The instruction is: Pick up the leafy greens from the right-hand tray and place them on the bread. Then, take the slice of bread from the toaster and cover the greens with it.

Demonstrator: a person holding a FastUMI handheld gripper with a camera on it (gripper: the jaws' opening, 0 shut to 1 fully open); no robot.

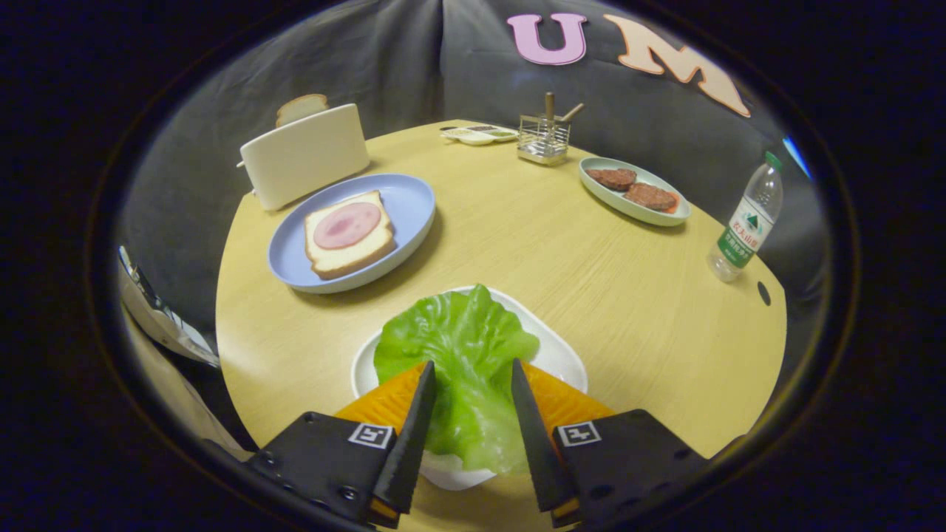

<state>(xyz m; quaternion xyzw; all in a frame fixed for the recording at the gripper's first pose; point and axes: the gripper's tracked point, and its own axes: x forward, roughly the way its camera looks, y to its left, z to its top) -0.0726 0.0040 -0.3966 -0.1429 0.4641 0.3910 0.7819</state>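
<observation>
Two fingers of the gripper [470, 369] spread apart, flanking the leafy greens [458, 355] without clearly pressing them; greens lying on a white tray [565, 353] at the table's [547, 251] near edge. Toward the far left edge, bread [347, 233] topped with ham on a blue plate [410, 203], toaster [304, 155] behind holding a slice [301, 108].

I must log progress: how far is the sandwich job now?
Nothing looks finished. In hand: the tool is open, its fingers on either side of the lettuce leaf, which lies on the white tray. Left: putting the leaf on the ham-topped bread on the blue plate, then covering it with the slice in the toaster.
</observation>
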